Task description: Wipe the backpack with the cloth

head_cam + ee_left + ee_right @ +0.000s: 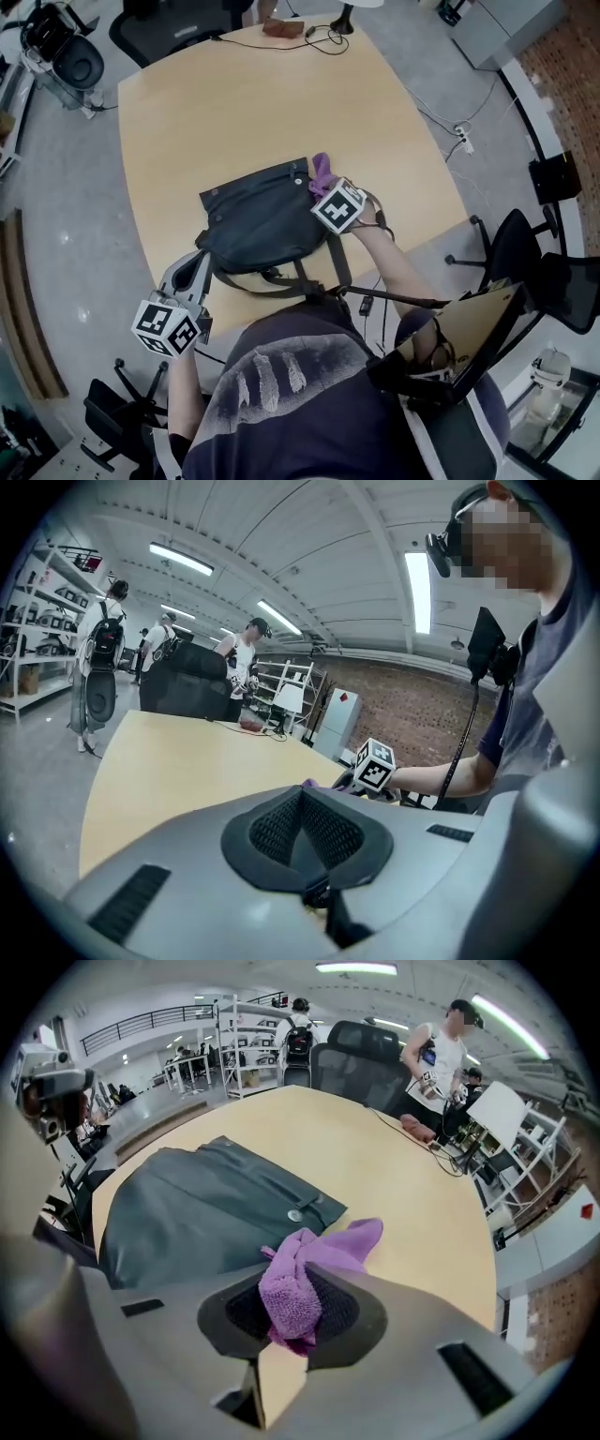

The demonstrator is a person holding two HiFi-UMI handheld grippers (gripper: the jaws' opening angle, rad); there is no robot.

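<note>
Diagonally, backpack (262, 220) lies, straps (279, 277) trailing nearward.

Nubbly purple terry cloth (309, 1269); matt, dark woven backpack (197, 1213) with shiny metal snap (294, 1215); smooth, pale wood-look bench (234, 112).

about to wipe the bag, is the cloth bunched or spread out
Bunched: the purple cloth is a crumpled wad clamped in the right tool, one loose corner sticking out beside the backpack.
</note>
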